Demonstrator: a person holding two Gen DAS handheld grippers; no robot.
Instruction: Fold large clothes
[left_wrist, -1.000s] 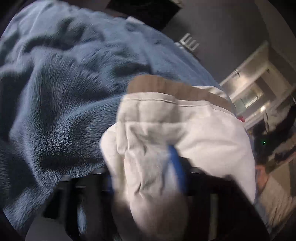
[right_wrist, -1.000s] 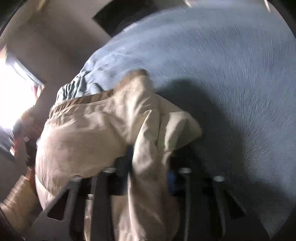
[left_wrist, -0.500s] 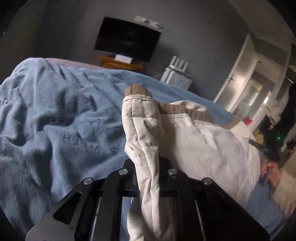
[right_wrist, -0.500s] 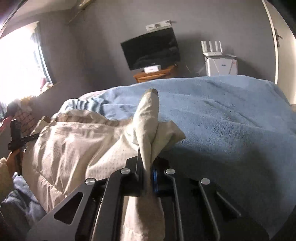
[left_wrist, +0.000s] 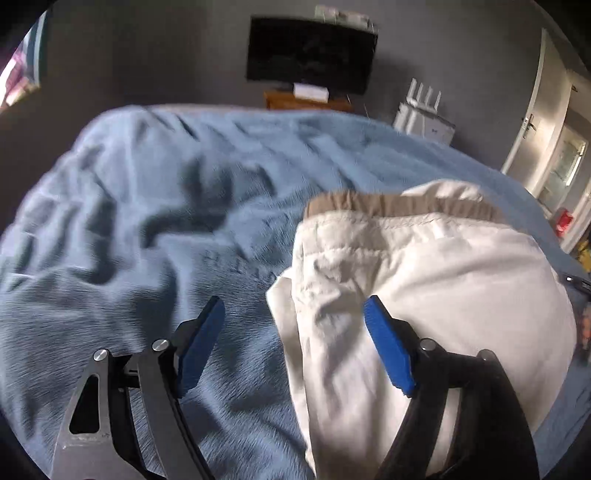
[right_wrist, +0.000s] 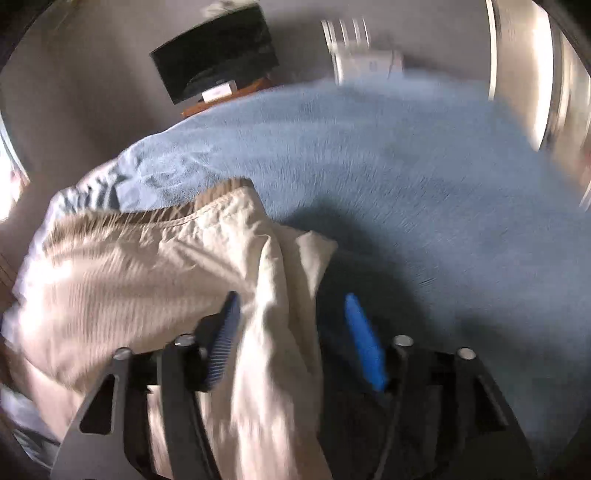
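Both tongs now apart, nothing clamped. Half a second back each was pinched on a fold of the cream garment; both have let go.

Left tongs (left_wrist: 293, 345): blue pads spread wide. Left pad sits over bare blue blanket (left_wrist: 140, 229), right pad over the cream garment (left_wrist: 424, 295). Garment's left edge runs up between the pads, not gripped.

Right tongs (right_wrist: 295, 339): pads also spread, a loose ridge of the cream garment (right_wrist: 147, 273) lying in the gap. Frame is motion-blurred, so I can't tell whether cloth touches the left pad.

Garment lies on the bed, on the blue blanket (right_wrist: 406, 177), tan waistband (left_wrist: 399, 205) at the far edge, bulk of the fabric between the two tongs. The raised peaks each tong held 0.5 s ago have dropped; cloth sits lower and flatter, still bunched at both side edges.

Background: TV (left_wrist: 310, 53) on far wall, white router (left_wrist: 424, 118) right of it, door (left_wrist: 532, 122) far right.
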